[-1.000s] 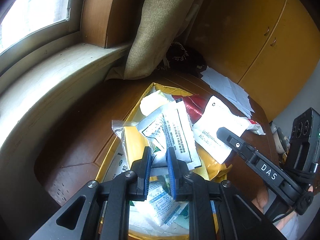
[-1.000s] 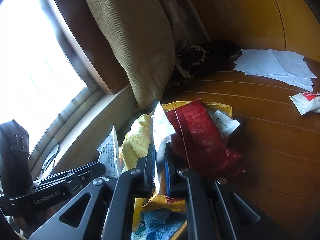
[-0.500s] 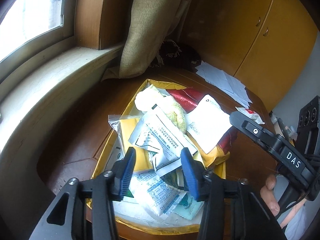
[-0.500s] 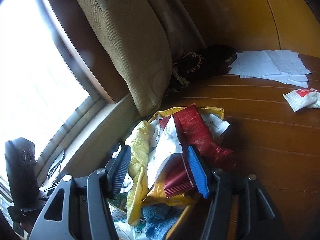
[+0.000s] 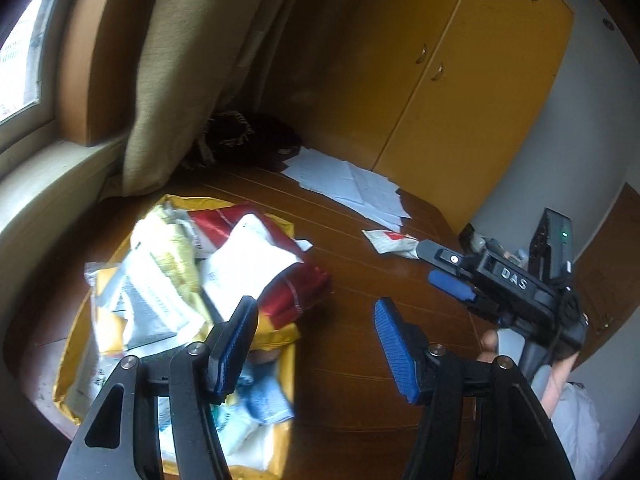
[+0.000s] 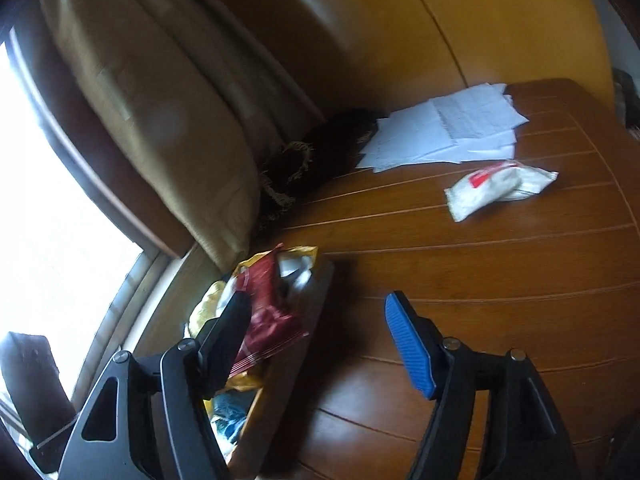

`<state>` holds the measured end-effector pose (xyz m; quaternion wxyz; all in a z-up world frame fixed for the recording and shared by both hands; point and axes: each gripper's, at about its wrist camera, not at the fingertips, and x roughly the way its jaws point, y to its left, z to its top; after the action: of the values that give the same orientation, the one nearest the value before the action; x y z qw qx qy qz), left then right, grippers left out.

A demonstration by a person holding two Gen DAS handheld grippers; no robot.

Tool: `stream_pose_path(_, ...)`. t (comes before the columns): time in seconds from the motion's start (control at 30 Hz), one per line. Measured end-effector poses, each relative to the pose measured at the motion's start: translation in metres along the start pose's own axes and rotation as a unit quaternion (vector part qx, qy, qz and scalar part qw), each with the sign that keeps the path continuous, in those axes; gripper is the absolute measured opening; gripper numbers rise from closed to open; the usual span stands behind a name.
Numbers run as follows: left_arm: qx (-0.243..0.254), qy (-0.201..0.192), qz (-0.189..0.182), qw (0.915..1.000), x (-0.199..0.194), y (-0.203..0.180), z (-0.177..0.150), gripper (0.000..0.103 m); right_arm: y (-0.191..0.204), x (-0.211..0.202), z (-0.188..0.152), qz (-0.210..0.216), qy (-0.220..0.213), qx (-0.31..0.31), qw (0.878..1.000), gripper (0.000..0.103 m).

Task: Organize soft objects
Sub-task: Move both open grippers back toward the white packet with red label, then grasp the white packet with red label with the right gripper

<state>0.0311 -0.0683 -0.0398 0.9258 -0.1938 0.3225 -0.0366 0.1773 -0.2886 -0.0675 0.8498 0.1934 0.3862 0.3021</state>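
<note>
Both of your grippers were pinched together in the pile a second ago; you have since drawn them off it. Your left gripper [image 5: 316, 328] is spreading, nothing between its blue pads, over bare wooden table [image 5: 360, 360]. Your right gripper [image 6: 316, 332] is spreading too, empty. Just left of them, the yellow tray [image 5: 286, 400] holds the heap: red foil packet [image 6: 266, 312], white pouches [image 5: 248, 264], blue cloth [image 5: 266, 402]. Farther off lies a white packet [image 6: 496, 184] beside loose papers [image 6: 444, 132].

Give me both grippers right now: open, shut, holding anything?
Left gripper: jaws opening, nothing between them.
Right gripper: jaws opening, nothing held, beside the red packet.
</note>
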Motion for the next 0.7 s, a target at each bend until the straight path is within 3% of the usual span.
stream_pose_path(0.17, 0.021, 0.013, -0.029, 0.9993, 0.024, -0.021, 0.004, 0.064, -0.071, 0.022, 0.041, -0.076, 0.021, 0.092, 0.993, 0.071)
stream_pose_path(0.3, 0.022, 0.018, -0.042, 0.9987, 0.034, -0.019, 0.007, 0.064, -0.109, 0.054, 0.062, -0.126, 0.037, 0.16, 0.978, 0.071)
stream_pose_path(0.5, 0.012, 0.027, -0.049, 0.9983, 0.042, -0.009, 0.012, 0.064, -0.126, 0.105, 0.08, -0.159, 0.069, 0.204, 0.964, 0.071)
stream_pose_path(0.6, 0.007, 0.027, -0.05, 0.9984, 0.044, -0.005, 0.013, 0.064, -0.123, 0.117, 0.081, -0.19, 0.06, 0.197, 0.96, 0.068)
stream_pose_path(0.7, 0.004, 0.032, -0.051, 0.9982, 0.046, -0.001, 0.012, 0.064, -0.118, 0.124, 0.081, -0.218, 0.059, 0.184, 0.957, 0.053)
